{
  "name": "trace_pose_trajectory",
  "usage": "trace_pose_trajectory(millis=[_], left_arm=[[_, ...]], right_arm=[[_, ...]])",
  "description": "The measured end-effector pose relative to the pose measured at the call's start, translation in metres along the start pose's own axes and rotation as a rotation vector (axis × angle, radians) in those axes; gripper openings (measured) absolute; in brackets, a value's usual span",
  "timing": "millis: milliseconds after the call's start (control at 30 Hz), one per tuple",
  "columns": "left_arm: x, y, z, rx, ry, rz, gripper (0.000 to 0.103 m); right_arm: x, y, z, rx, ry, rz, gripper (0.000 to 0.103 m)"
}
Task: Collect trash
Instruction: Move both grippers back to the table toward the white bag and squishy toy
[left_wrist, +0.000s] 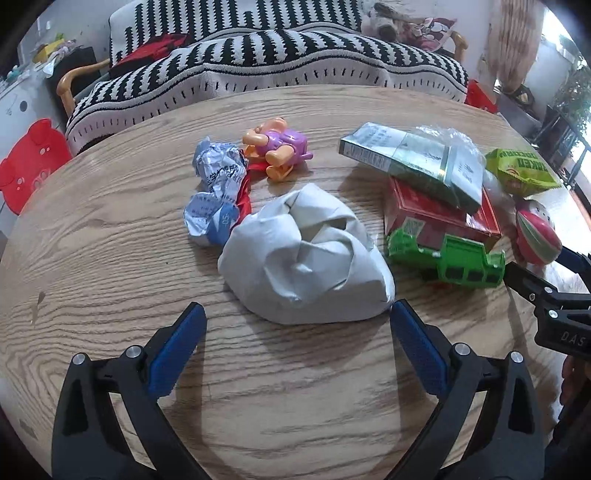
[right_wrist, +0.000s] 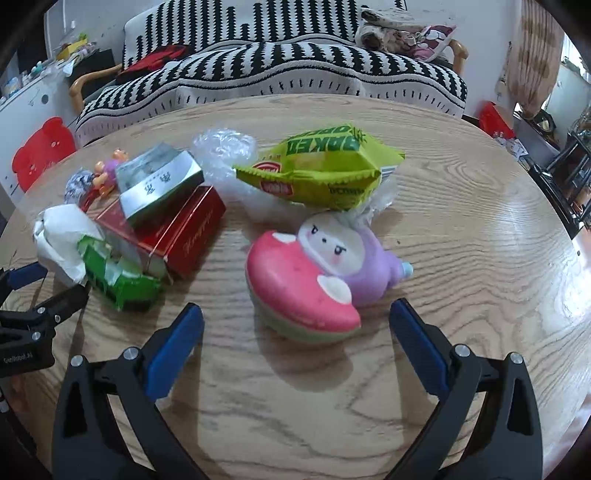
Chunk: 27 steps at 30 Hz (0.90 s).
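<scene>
**Both grippers low over the table, jaws spread, nothing held**

Left wrist view: the left gripper (left_wrist: 297, 314) hangs just above the wooden table (left_wrist: 110, 258), tilted slightly downward and pointing toward the sofa (left_wrist: 277, 62). Its jaws stand wide apart and grip nothing. The blue fingertips (left_wrist: 194, 319) flank the near edge of a crumpled white tissue (left_wrist: 306, 258); the right fingertip is just beside the tissue's corner, though contact cannot be told. Beyond the tissue to the left lies a crumpled blue-and-white wrapper (left_wrist: 218, 192), with a purple-and-orange toy figure (left_wrist: 277, 146) behind it. To the right, a green-and-silver carton (left_wrist: 413, 162) rests across a red box (left_wrist: 443, 218), and a green plastic toy truck (left_wrist: 447, 256) lies against the box's near side. A yellow-green snack bag (left_wrist: 517, 171) sits at the far right. The right gripper (left_wrist: 546, 295) enters from the right edge at the same low height.

Right wrist view: the right gripper (right_wrist: 295, 314) is also held low and level with the tabletop, jaws wide apart and empty. Between and just ahead of its fingertips (right_wrist: 402, 317) lies a pink-and-purple squishy toy (right_wrist: 314, 277), not touched. Behind the toy lies the snack bag on clear crumpled plastic (right_wrist: 225, 147). The two stacked boxes, the truck and the tissue sit to the left, near the left gripper at the frame's left edge.
</scene>
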<state>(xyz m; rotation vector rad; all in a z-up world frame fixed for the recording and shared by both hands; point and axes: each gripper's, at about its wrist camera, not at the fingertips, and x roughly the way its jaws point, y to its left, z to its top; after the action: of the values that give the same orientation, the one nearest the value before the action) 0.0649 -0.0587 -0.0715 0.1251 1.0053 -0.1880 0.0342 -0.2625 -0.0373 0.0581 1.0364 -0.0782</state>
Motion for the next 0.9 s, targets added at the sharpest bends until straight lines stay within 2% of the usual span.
trace_pose_trajectory(millis=[100,233,333,533,700,900], left_arm=[[-0.001,-0.003,0.001,-0.006,0.009,-0.004,0.097],[-0.002,-0.006,0.003,0.011,0.013,-0.056,0.097],[-0.002,-0.004,0.005,-0.02,-0.002,-0.068,0.097],[0.002,-0.005,0.008,-0.06,-0.017,-0.04,0.097],[0.005,-0.015,0.008,-0.014,-0.018,0.012,0.097],[0.005,-0.015,0.008,-0.016,-0.024,0.01,0.097]], right_arm=[[0.002,0.001,0.002,0.004,0.0,-0.003,0.098],[0.002,0.001,0.002,0.002,-0.001,-0.006,0.098],[0.003,0.001,0.002,0.002,-0.001,-0.006,0.098],[0.003,0.002,0.002,0.002,-0.001,-0.006,0.098],[0.003,0.002,0.002,0.002,-0.002,-0.006,0.098],[0.003,0.002,0.002,0.002,-0.002,-0.006,0.098]])
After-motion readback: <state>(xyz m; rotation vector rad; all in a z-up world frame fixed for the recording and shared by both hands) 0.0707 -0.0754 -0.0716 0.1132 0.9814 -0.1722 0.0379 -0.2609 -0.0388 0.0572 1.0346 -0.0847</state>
